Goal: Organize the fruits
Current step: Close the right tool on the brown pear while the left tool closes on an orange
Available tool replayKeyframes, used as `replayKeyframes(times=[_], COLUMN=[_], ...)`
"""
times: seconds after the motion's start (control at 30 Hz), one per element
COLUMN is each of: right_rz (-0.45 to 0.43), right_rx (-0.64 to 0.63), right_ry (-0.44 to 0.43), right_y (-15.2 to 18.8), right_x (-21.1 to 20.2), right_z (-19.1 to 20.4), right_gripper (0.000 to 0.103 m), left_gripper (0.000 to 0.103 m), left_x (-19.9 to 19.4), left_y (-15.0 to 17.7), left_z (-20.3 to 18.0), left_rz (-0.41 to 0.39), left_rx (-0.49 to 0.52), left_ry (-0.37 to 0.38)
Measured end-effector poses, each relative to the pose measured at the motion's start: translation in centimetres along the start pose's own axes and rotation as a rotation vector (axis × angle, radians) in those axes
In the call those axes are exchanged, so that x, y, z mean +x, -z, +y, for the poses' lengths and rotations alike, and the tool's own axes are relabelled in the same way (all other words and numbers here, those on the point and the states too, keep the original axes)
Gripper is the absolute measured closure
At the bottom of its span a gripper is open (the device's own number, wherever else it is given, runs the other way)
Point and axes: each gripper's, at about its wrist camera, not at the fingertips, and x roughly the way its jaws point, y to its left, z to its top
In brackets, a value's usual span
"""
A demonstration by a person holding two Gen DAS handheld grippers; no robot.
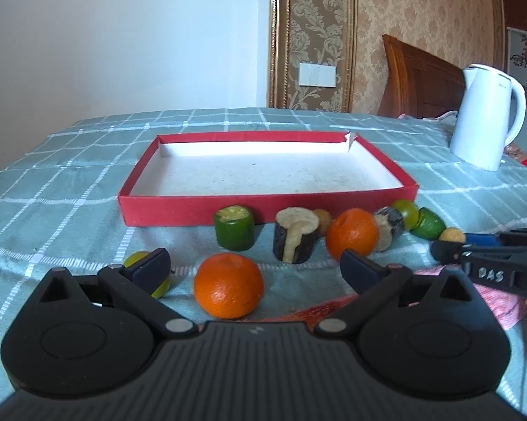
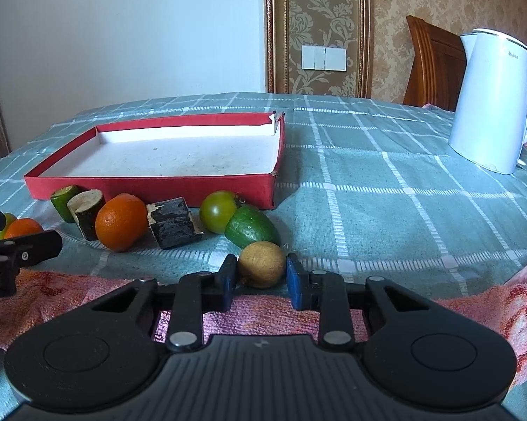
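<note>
A shallow red box (image 1: 263, 207) (image 2: 151, 189) with a white floor lies on the checked cloth. Fruits and cut pieces lie in a row before it. In the left wrist view my left gripper (image 1: 254, 266) is open, its jaws wide on either side of an orange (image 1: 228, 286); a yellow-green fruit (image 1: 137, 258) sits behind the left finger. In the right wrist view my right gripper (image 2: 261, 275) has its blue pads against a small brown round fruit (image 2: 261, 268). Behind it lie a green fruit (image 2: 251, 226), a green tomato (image 2: 217, 210), a dark chunk (image 2: 172, 222) and another orange (image 2: 121, 221).
A white kettle (image 1: 484, 115) (image 2: 491, 105) stands at the back right. A pink towel (image 2: 263, 315) lies along the near edge. A green cylinder piece (image 1: 233, 231) and a dark-skinned cut piece (image 1: 295, 235) stand near the box front. A wooden headboard is behind the table.
</note>
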Motion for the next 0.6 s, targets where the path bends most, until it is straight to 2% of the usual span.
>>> replayKeyframes(times=[0.23, 0.33, 0.4, 0.5, 0.6], right_rz=[-0.006, -0.006, -0.006, -0.005, -0.005], right_rx=[-0.011, -0.011, -0.009, -0.007, -0.008], right_ry=[0.007, 0.007, 0.006, 0.003, 0.004], right_y=[0.1, 0.1, 0.1, 0.1, 0.1], right_x=[-0.2, -0.2, -0.1, -0.1, -0.1], right_z=[0.2, 0.1, 0.1, 0.1, 0.1], right_gripper=[0.074, 0.074, 0.074, 0.074, 0.074], left_gripper=[0.004, 0.021, 0.027, 0.037, 0.054], left_x=[0.8, 1.6, 2.1, 1.9, 1.8], left_y=[0.1, 0.2, 0.4, 0.5, 0.5], left_z=[0.2, 0.7, 1.1, 1.3, 1.5], left_rz=[0.036, 0.077, 0.098, 0.084, 0.071], left_rx=[-0.024, -0.055, -0.081, -0.075, -0.067], left_ry=[0.008, 0.032, 0.036, 0.027, 0.001])
